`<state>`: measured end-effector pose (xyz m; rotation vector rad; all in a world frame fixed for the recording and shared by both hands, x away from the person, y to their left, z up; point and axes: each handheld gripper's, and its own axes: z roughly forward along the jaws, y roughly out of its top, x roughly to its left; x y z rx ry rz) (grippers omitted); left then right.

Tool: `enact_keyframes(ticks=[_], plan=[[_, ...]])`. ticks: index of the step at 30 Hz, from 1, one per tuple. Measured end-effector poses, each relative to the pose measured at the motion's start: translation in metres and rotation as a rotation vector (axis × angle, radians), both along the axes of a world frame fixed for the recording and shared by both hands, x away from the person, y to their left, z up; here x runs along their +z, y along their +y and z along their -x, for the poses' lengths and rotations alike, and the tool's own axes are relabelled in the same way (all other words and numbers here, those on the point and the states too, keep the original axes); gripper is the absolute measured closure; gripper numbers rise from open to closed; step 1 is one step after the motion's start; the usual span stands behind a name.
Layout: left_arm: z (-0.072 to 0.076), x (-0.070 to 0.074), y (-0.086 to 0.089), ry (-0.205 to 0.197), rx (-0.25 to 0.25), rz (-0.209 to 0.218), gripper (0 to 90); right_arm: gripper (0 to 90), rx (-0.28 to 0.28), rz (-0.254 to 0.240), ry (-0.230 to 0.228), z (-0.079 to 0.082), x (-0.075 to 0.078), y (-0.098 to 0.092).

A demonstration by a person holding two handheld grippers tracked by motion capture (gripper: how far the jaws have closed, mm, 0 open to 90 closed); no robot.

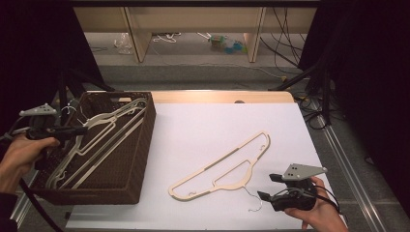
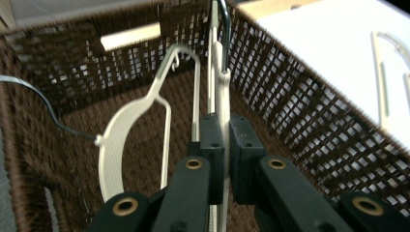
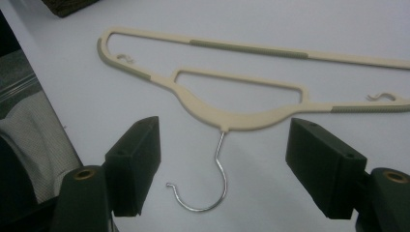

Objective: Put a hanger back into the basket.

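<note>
While the hangers go into the basket:
Basket [image 1: 138, 159]: brown, at the table's left, with hangers inside.
Held hanger [image 2: 223, 104]: over the basket, may snag the others.
Flat hanger [image 1: 227, 166]: on the white table; its thin hook could slip.
Left gripper [image 2: 225, 145]: pinching the held hanger.
Right gripper [image 3: 222, 169]: spread wide around the hook.

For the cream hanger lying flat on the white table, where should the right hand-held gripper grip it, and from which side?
Probably at the thick neck where the wire hook joins the cream hanger, coming from the hook side. The hanger lies flat with its hook pointing toward the open right hand-held gripper, and the neck is its sturdiest, most central part, already lined up between the jaws.
</note>
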<state>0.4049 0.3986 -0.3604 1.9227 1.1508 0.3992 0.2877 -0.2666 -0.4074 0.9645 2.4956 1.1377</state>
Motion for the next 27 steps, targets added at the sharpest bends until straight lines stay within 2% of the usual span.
enact_keyframes(ticks=[2, 3, 4, 6, 7, 8, 10, 14, 15, 22, 23, 25, 27], plan=[[-0.003, -0.003, 0.001, 0.01, -0.001, -0.008, 85.8, 29.4, -0.005, -0.006, 0.006, 0.0, 0.0, 0.0], [-0.004, -0.005, 0.0, 0.011, 0.011, 0.005, 85.8, 29.4, 0.001, 0.0, 0.002, 0.0, -0.001, 0.001], [-0.005, -0.007, 0.0, 0.019, 0.003, -0.016, 85.7, 29.4, -0.001, 0.0, 0.004, 0.0, -0.001, 0.001], [-0.008, -0.011, -0.001, 0.031, 0.01, -0.023, 85.6, 29.3, 0.005, -0.003, 0.007, 0.0, -0.001, 0.002], [-0.01, -0.013, -0.001, 0.043, 0.014, -0.044, 85.6, 29.1, 0.006, -0.004, 0.005, 0.001, -0.001, 0.002], [-0.011, -0.017, -0.002, 0.048, 0.03, -0.034, 85.6, 29.1, 0.008, -0.003, 0.004, 0.001, 0.0, 0.001], [-0.014, -0.023, 0.001, 0.07, 0.042, -0.04, 85.4, 29.0, 0.002, -0.002, 0.002, 0.0, 0.0, 0.0], [-0.017, -0.032, 0.008, 0.058, 0.105, -0.017, 84.0, 29.0, -0.007, -0.004, 0.006, 0.0, -0.001, -0.002], [-0.018, -0.032, 0.01, 0.064, 0.12, -0.026, 83.5, 28.9, -0.007, -0.006, 0.01, 0.0, -0.001, -0.001], [-0.025, -0.046, 0.021, 0.076, 0.228, -0.003, 79.8, 28.5, 0.005, 0.002, 0.025, 0.001, -0.002, 0.001], [-0.026, -0.047, 0.022, 0.074, 0.237, -0.008, 79.4, 28.5, 0.003, 0.005, 0.012, 0.0, -0.003, 0.001], [-0.027, -0.051, 0.022, 0.065, 0.258, -0.03, 78.3, 28.4, 0.004, 0.001, 0.015, 0.0, -0.003, 0.0], [-0.027, -0.053, 0.023, 0.059, 0.262, -0.032, 77.7, 28.4, -0.001, 0.004, 0.021, -0.001, -0.004, 0.0]])
